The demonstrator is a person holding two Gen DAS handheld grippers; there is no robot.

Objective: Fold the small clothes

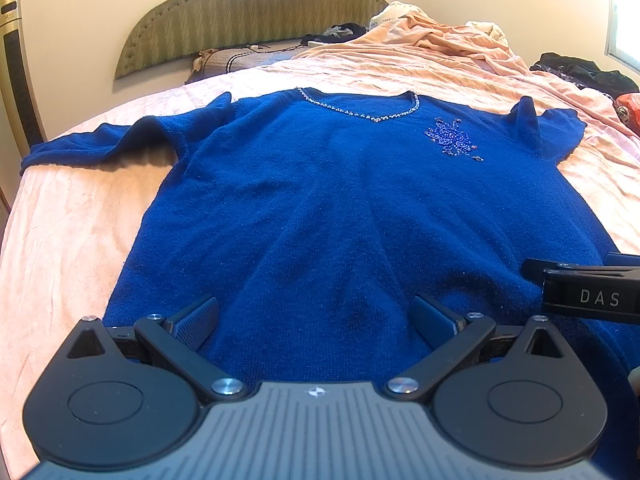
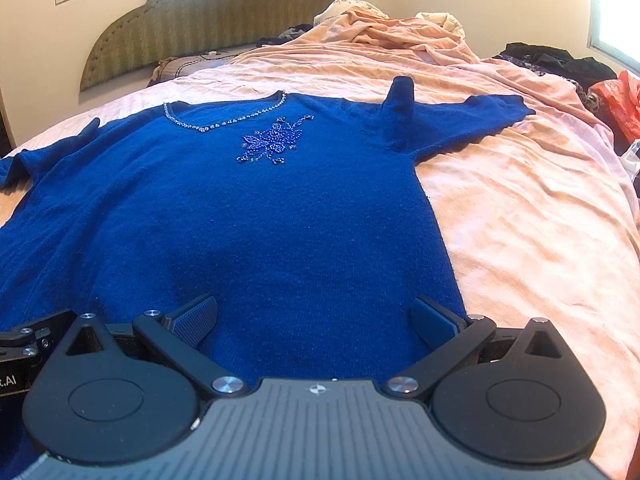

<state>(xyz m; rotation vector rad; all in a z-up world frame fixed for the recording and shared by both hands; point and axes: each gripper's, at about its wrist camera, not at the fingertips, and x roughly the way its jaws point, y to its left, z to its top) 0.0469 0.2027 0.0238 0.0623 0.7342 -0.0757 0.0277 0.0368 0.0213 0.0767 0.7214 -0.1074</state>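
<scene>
**Blue sweater spread flat on the bed, both claws wide over its hem**

A royal-blue knit sweater (image 1: pixel 320 200) lies face up on a bed covered with a peach-pink sheet (image 1: pixel 68 240), its hem at the near edge and its V-neck pointing to the far end. A line of silver beads (image 1: pixel 360 114) trims the neckline, and a beaded flower motif (image 2: pixel 272 142) sits just below it, to the right. Both short sleeves stretch outward; the left one (image 1: pixel 92 148) lies along the sheet, while a fold of fabric stands up at the right shoulder (image 2: pixel 398 108).

The left gripper (image 1: pixel 316 322) hangs over the near hem, left of centre, its jaws spread wide with nothing between them. The right gripper (image 2: pixel 314 322) hangs over the near right part of the hem, just beside the sweater's right edge, jaws likewise wide and empty. Whether the fingertips touch the knit cannot be told.

At the far end stand a green padded headboard (image 1: pixel 256 12), a striped pillow (image 1: pixel 240 60) and a rumpled peach blanket (image 1: pixel 440 36). Dark clothes (image 2: pixel 560 60) and an orange plastic bag (image 2: pixel 620 100) lie at the far right
</scene>
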